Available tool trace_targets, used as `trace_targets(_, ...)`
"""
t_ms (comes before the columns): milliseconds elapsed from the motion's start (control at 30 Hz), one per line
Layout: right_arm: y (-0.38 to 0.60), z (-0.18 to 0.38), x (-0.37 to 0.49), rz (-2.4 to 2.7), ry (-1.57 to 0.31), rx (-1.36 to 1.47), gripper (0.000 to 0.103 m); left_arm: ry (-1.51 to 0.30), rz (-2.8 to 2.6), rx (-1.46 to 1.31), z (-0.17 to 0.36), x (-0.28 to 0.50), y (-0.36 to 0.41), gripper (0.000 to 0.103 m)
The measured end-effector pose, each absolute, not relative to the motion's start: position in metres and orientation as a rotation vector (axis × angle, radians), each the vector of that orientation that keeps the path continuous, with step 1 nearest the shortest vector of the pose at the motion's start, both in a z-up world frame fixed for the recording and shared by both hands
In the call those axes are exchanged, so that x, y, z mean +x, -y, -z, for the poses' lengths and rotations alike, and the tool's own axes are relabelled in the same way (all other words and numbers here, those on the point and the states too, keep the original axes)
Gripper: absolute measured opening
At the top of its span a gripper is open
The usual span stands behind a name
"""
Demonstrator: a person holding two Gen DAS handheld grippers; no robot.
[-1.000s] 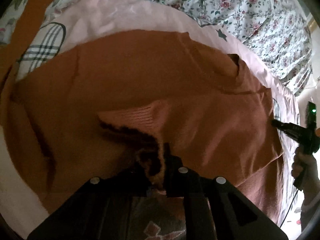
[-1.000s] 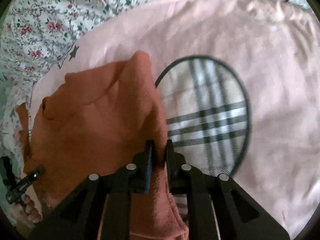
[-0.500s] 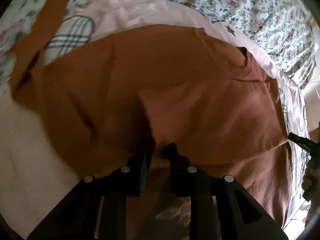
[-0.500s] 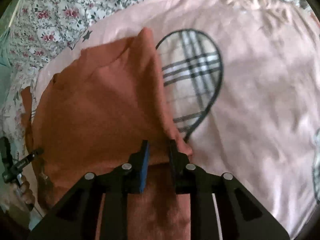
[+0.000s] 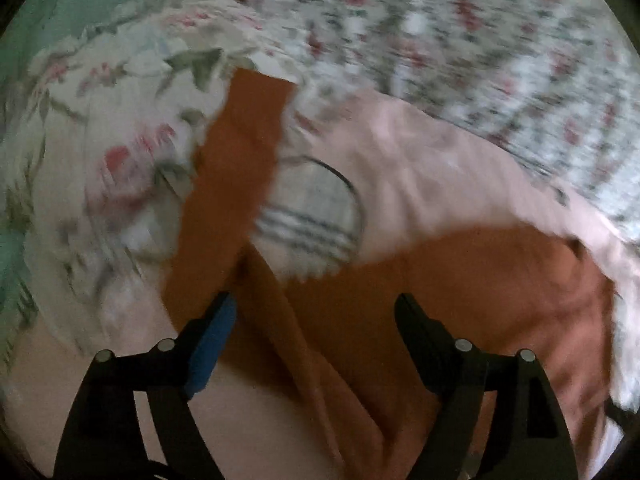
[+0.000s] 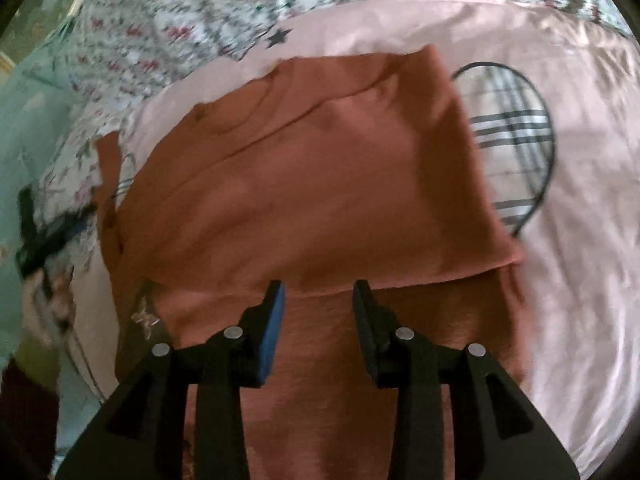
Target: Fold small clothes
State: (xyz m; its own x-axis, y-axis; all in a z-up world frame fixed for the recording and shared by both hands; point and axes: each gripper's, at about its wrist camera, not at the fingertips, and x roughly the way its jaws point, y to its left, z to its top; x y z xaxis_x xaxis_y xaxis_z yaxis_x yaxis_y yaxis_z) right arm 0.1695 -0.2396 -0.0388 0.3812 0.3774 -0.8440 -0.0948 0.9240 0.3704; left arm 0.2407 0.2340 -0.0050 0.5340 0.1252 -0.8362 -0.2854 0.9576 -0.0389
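Left view, left gripper (image 5: pixel 316 308): jaws just sprung wide, gripping nothing.
Left view, sweater (image 5: pixel 460 300): rust-orange, below the jaws; one sleeve (image 5: pixel 236 168) stretches out over the floral sheet (image 5: pixel 480 40).
Right view, right gripper (image 6: pixel 319 294): jaws part-open, just widening, empty.
Right view, sweater (image 6: pixel 320 184): folded, flat on pink cloth (image 6: pixel 580 200).

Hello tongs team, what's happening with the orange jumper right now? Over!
Left tongs and right tongs have just been opening, nothing gripped. Rust-orange knitted jumper lies folded on pink sheet, one sleeve still out. Nothing in the way.
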Motion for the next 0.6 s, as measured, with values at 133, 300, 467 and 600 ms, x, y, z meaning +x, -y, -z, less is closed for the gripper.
trace_targets(133,0.232,0.039,0.171,-0.324,-1.162,0.27,0.037,-1.048,-0.344,-0.125,0.029,0.297,-0.257,0.083)
trace_targets(300,0.24,0.043,0.173,-0.299,-1.185,0.287,0.037,-1.103,-0.405,-0.074,0.056,0.345,-0.276,0.08)
trace_targets(467,0.25,0.043,0.17,-0.278,-1.185,0.305,0.037,-1.089,-0.321,-0.199,0.057,0.349,-0.298,0.006)
trace_targets(600,0.252,0.044,0.169,-0.274,-1.18,0.328,0.037,-1.011,-0.232,-0.2,0.035,0.323,-0.282,0.002)
